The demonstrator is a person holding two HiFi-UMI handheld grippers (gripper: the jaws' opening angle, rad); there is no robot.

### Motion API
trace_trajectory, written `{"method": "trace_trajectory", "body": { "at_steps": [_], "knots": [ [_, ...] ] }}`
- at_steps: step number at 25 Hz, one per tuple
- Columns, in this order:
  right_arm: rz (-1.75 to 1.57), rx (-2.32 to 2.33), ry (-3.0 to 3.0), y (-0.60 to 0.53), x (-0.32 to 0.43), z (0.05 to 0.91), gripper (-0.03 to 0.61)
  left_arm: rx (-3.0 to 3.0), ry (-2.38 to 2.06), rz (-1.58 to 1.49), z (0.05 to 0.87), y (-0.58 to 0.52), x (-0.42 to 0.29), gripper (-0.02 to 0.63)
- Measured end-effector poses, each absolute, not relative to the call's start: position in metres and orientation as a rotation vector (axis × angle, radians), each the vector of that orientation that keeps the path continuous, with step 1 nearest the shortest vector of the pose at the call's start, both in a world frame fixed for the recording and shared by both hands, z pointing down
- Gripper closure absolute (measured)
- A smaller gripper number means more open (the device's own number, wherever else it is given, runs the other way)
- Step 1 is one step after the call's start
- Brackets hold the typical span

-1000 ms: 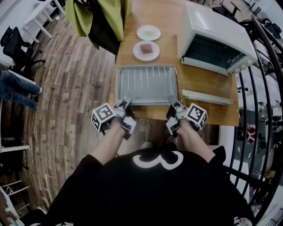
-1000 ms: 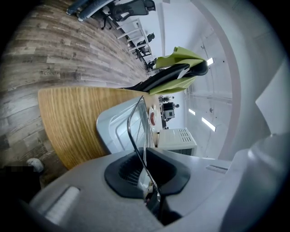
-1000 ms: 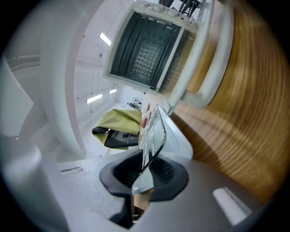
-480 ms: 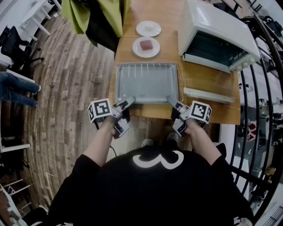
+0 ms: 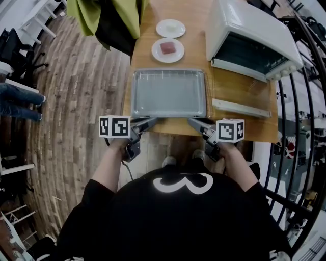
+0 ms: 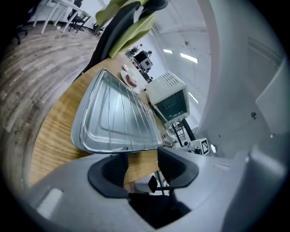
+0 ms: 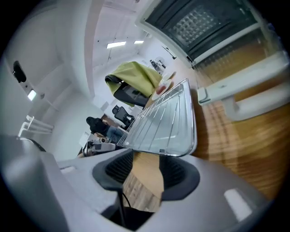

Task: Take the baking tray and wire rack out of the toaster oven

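Observation:
The silver baking tray (image 5: 169,94) lies flat on the wooden table (image 5: 239,92), its near rim close to the front edge, with the wire rack (image 5: 168,75) lying in it. The white toaster oven (image 5: 254,35) stands at the back right, its door (image 5: 239,108) folded down. My left gripper (image 5: 147,124) hangs just off the tray's near left corner and my right gripper (image 5: 196,124) off the near right corner. Both pairs of jaws have just been opening and stand open with nothing between them. The tray (image 6: 113,122) lies just beyond the left gripper (image 6: 141,163), and the tray (image 7: 170,122) just beyond the right gripper (image 7: 147,170).
Behind the tray stand a white plate (image 5: 168,49) with a reddish piece on it and a bare plate (image 5: 170,28). A green cloth (image 5: 109,15) hangs over a chair at the far left corner. A black railing (image 5: 300,102) runs along the right. A person's legs (image 5: 20,102) are at far left.
Both grippers have let go of the tray's near rim, opened, and drawn back toward me, rolling so their marker cubes face up. The tray stays where it was.

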State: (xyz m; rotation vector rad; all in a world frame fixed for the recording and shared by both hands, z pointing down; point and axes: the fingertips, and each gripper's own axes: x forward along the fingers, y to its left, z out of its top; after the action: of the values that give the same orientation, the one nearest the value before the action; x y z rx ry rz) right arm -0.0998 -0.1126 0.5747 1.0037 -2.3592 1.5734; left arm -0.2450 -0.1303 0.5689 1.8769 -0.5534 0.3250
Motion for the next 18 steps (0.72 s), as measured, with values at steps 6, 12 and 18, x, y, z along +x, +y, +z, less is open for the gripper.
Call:
{"method": "trace_trajectory", "body": {
  "at_steps": [6,12,18],
  "knots": [
    [1.447,1.031,-2.346,-0.109,-0.100,0.578,0.403,2.012,-0.672,0.512,0.579,-0.127,-0.255,0.426],
    [1.362,1.079,-2.332,-0.104,-0.098,0.586,0.403,2.094,-0.761,0.588,0.585,-0.129,-0.262,0.433],
    [1.462,1.082,-2.300,-0.098,-0.095,0.590,0.403,2.054,-0.793,0.576,0.596,-0.122,-0.265,0.434]
  ]
}}
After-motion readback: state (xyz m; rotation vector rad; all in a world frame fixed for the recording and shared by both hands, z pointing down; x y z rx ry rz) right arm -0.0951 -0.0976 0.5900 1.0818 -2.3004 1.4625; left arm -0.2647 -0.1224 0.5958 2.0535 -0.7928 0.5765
